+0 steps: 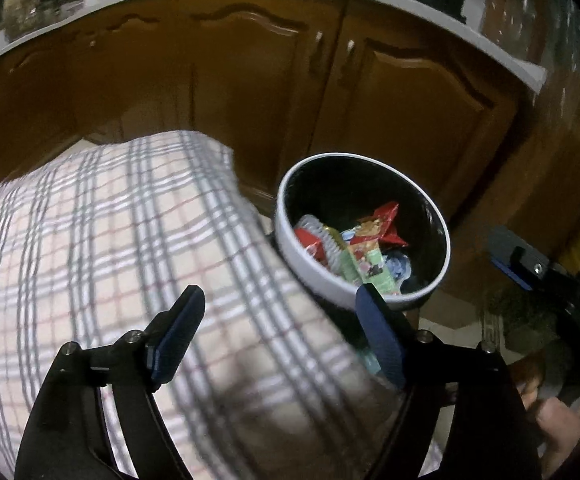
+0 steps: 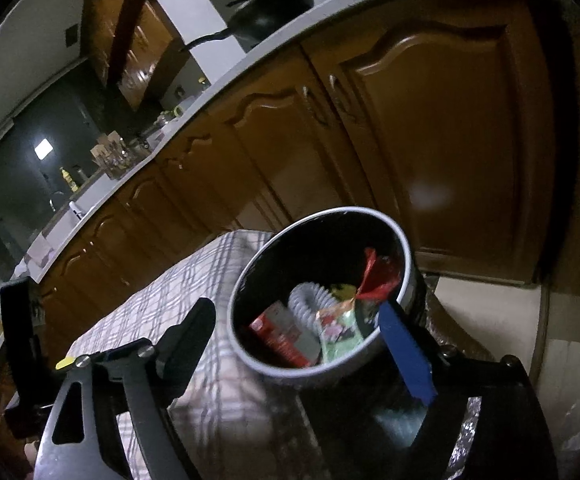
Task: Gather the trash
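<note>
A round trash bin (image 1: 290,232) with a pale rim and black inside stands beside the table; it also shows in the right wrist view (image 2: 250,360). Inside lie colourful wrappers (image 1: 369,248), red, green and blue, and a pale ribbed piece (image 2: 309,300). My left gripper (image 1: 282,320) is open and empty, held over the checked tablecloth (image 1: 110,240), its right finger close to the bin's near rim. My right gripper (image 2: 301,332) is open and empty, just above the bin's near rim. The right gripper also shows at the right edge of the left wrist view (image 1: 529,268).
Brown cabinet doors (image 1: 409,112) under a pale countertop (image 2: 218,88) stand close behind the bin. A black pan (image 2: 274,12) sits on the counter. Pale floor (image 2: 485,300) shows to the right. The tablecloth's edge (image 2: 162,292) drops near the bin.
</note>
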Available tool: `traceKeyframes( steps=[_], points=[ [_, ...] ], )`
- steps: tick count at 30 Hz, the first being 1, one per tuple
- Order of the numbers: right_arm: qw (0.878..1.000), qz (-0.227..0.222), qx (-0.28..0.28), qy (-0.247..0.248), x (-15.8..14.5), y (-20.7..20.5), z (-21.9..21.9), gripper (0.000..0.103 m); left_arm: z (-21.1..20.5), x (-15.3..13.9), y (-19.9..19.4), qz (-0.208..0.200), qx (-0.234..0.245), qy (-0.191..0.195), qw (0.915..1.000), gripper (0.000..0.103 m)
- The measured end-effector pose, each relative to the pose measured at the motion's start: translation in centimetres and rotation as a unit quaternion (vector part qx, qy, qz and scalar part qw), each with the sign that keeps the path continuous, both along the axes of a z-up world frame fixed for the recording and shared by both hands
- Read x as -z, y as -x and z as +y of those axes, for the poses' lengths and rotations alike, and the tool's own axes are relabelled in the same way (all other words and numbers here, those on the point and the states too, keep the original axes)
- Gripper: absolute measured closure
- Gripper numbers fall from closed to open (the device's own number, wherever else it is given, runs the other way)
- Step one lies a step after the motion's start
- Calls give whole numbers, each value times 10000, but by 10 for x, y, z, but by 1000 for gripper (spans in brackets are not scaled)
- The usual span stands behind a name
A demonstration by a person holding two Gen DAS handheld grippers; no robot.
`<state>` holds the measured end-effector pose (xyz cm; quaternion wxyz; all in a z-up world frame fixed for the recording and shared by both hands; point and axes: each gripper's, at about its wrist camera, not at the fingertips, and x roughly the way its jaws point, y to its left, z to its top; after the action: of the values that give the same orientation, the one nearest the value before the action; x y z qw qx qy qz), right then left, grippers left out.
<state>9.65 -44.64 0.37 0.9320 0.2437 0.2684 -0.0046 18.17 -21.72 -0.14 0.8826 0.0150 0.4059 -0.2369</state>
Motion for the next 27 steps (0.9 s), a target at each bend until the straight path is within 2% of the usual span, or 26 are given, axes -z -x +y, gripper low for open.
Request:
traceKeyframes(
  steps=[3, 11, 15, 18, 20, 23, 27],
  points=[
    [10000, -51, 12, 29, -2, 14, 14, 13, 23, 0, 16, -60, -127, 196, 9997, 20],
    [9993, -188, -17, 331, -3, 40, 55, 7, 75, 3, 56, -358, -510, 356, 9974, 16],
    [9979, -266, -57, 583, -3, 50, 74, 5, 94, 2, 74, -542, -645, 307, 9960, 14],
    [9957, -347, -162, 844, -11, 57, 89, 4, 102, -10, 87, -853, -741, 257, 9933, 12],
    [9928, -510, -154, 1075, -23, 64, 97, 2, 106, -19, 98, -1164, -828, 253, 9894, 1],
    [9830, -1076, 59, 1489, -38, 85, 111, 0, 109, -26, 117, -1761, -1121, 49, 9780, 0],
    [9769, -1238, 198, 1731, -31, 95, 119, 0, 115, -20, 129, -2001, -1212, 66, 9722, 0]
  ],
)
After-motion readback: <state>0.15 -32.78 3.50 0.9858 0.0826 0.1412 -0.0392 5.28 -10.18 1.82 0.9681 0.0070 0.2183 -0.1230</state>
